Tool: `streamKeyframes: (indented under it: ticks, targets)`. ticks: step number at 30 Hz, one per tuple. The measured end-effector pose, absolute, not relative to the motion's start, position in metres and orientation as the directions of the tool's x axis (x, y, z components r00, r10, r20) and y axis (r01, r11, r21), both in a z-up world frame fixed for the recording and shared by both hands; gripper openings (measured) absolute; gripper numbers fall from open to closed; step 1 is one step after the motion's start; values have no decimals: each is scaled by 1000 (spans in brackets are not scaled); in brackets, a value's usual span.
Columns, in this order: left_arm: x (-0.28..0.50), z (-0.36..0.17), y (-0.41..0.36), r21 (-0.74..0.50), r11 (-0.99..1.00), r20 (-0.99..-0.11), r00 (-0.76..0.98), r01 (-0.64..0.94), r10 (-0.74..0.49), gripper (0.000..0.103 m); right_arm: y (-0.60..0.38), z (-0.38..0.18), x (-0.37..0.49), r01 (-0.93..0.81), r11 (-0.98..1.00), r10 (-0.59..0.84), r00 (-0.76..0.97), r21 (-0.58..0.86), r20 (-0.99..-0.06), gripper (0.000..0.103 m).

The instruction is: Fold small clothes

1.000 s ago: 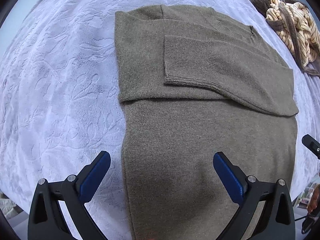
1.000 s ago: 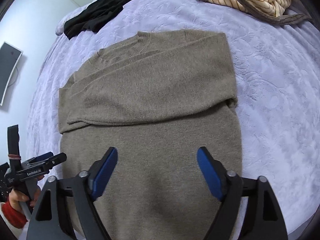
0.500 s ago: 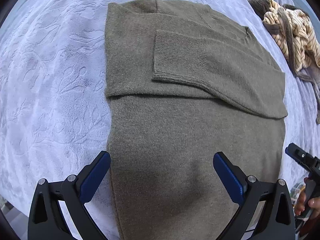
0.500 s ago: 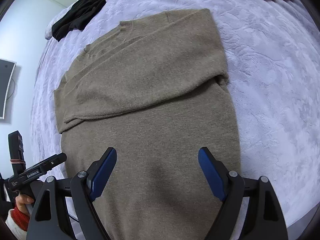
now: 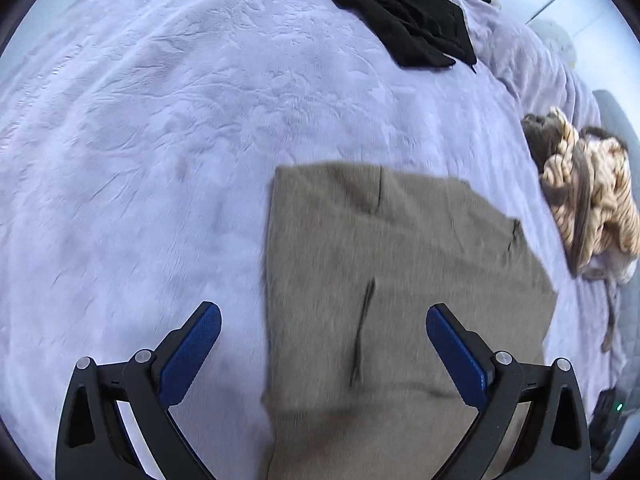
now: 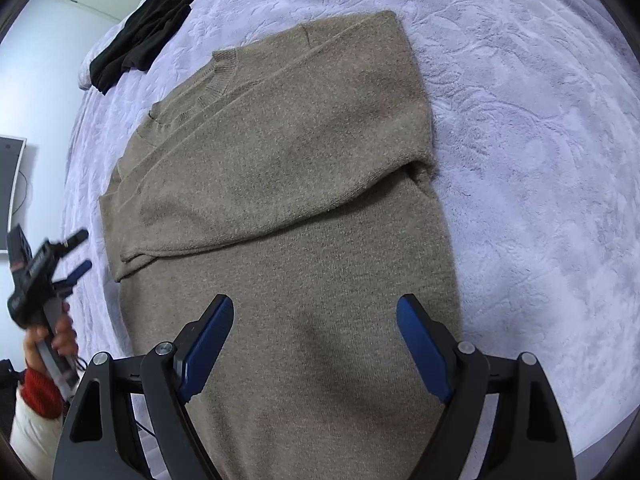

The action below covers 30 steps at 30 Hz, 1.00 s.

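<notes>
One olive-brown knit sweater (image 6: 288, 208) lies flat on the lavender embossed bedspread (image 6: 540, 160). Its long axis runs from the near edge away to the far left in the right wrist view, ribbed collar at the far end, hem toward the camera. Both sleeves are folded across the chest. No containers show.

The right gripper (image 6: 316, 344) hovers over the sweater's lower body, its two blue pads spread wide with nothing pinched. The left gripper (image 5: 324, 356) is also spread wide and empty, straddling the sweater's left edge; that view is blurred.

One black garment (image 5: 400, 20) lies at the far side, and one striped cream garment (image 5: 592, 196) sits bunched to the right.
</notes>
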<state>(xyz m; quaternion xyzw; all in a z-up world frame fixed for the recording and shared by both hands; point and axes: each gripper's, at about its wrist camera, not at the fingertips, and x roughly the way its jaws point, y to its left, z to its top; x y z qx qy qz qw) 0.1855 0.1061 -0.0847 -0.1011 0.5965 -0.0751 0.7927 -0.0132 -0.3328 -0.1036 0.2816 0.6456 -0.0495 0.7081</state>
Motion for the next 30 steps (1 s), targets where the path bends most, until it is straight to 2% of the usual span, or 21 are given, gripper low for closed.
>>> streamKeyframes:
  ticks: [1,3,4,5,6,7,8,9,12,16,19,22,23,30]
  targets:
    - [194,-90,107,-262,965,-929,272,-1,-252,103,-330,-105,-13,433,838,295,154,333,-943,86]
    - [209,-104,107,-266,964,-931,257,4,-258,89,-326,-108,-13,431,839,301,143,333,-943,86]
    - [214,-110,106,-268,964,-934,243,6,-261,86,-324,-109,-12,429,840,302,139,333,-943,86]
    - [217,-116,107,-272,962,-935,233,6,-266,74,-321,-110,-12,427,841,304,135,332,-943,86]
    - [219,-120,107,-273,962,-937,225,6,-267,49,-317,-111,-11,424,843,306,130,332,-943,86]
    - [218,-122,108,-265,964,-941,217,4,-259,34,-314,-112,-10,419,844,311,127,335,-942,86]
    - [218,-122,110,-270,963,-939,220,1,-263,14,-312,-111,-9,414,844,316,127,340,-940,86]
    - [217,-118,112,-291,957,-929,240,0,-282,11,-310,-110,-7,407,846,321,128,345,-938,86]
    - [208,-103,124,-275,961,-907,327,17,-265,11,-301,-104,-1,366,861,322,144,353,-936,85]
    - [215,-127,138,-291,957,-920,278,-8,-277,11,-293,-108,8,334,876,324,124,347,-938,85]
    - [211,-125,133,-248,968,-923,297,26,-244,13,-290,-113,10,346,873,326,110,344,-939,85]
    - [206,-117,129,-157,987,-938,308,25,-157,36,-288,-111,10,343,874,327,112,345,-939,85]
    - [203,-113,131,-132,991,-940,315,14,-129,49,-288,-109,10,341,875,324,112,343,-939,85]
    - [177,-93,138,-106,994,-953,284,21,-108,49,-300,-108,2,393,846,332,138,359,-933,85]
